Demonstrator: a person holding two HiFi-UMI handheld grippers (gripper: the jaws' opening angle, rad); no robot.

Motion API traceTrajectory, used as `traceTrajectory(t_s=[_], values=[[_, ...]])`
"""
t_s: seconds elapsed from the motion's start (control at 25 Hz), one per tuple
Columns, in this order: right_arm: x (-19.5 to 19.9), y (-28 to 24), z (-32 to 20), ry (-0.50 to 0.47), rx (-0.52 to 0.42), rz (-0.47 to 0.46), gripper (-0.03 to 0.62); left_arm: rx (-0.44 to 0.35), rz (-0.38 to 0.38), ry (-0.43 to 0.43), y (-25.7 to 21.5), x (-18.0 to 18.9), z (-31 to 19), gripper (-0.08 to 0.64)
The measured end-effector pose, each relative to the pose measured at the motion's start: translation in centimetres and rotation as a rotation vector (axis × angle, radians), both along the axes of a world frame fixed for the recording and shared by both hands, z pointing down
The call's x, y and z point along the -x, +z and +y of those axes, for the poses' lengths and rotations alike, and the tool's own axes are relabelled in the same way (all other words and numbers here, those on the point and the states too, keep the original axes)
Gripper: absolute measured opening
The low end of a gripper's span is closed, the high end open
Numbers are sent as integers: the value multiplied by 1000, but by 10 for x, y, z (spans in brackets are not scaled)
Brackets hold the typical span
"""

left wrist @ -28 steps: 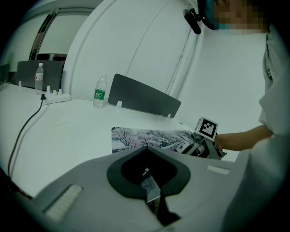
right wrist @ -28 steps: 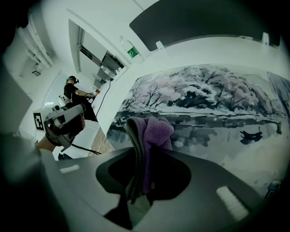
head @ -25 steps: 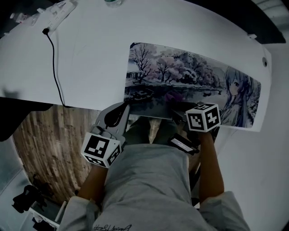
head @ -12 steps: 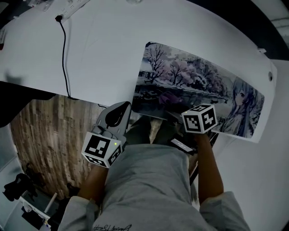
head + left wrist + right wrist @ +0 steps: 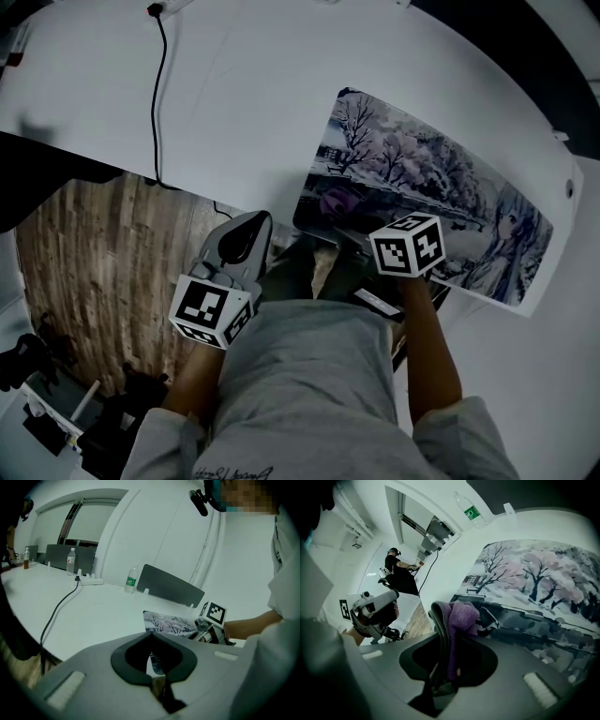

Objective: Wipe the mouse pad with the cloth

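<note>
Now the right claw (image 5: pixel 446 613), clamped on the purple cloth (image 5: pixel 336 200), has slid along the mouse pad (image 5: pixel 441 178) to its near left corner (probably a stroke's end, so a return pass looks due), while the left claw (image 5: pixel 152 634) hangs closed and empty, short of that corner.

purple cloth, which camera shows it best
Right gripper view: the purple cloth sits close up, pinched in the right claw. Head view shows only a small purple patch over the mouse pad; left gripper view doesn't show it.
</note>
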State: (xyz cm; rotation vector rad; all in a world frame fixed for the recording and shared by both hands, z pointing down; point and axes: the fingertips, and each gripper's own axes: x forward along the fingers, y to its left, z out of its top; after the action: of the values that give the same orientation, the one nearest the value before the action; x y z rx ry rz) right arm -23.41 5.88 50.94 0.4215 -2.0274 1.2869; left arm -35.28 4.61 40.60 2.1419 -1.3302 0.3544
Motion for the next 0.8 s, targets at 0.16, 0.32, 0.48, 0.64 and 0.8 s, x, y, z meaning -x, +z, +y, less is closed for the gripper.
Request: traceTrajectory(t_s=[0.16, 0.32, 0.48, 0.64, 0.8], values=[[16, 1, 0, -25, -4, -10, 91, 4, -1, -41, 3, 16, 7, 14], [32, 1, 0, -56, -3, -20, 91, 8, -5, -89, 4, 32, 16, 14], [46, 0, 1, -92, -12, -26, 91, 10, -10, -127, 4, 43, 22, 14], [54, 0, 2, -118, -19, -28, 91, 15, -13, -151, 3, 49, 25, 14], [57, 0, 3, -132, -17, -33, 89, 12, -12, -161, 4, 49, 26, 14]])
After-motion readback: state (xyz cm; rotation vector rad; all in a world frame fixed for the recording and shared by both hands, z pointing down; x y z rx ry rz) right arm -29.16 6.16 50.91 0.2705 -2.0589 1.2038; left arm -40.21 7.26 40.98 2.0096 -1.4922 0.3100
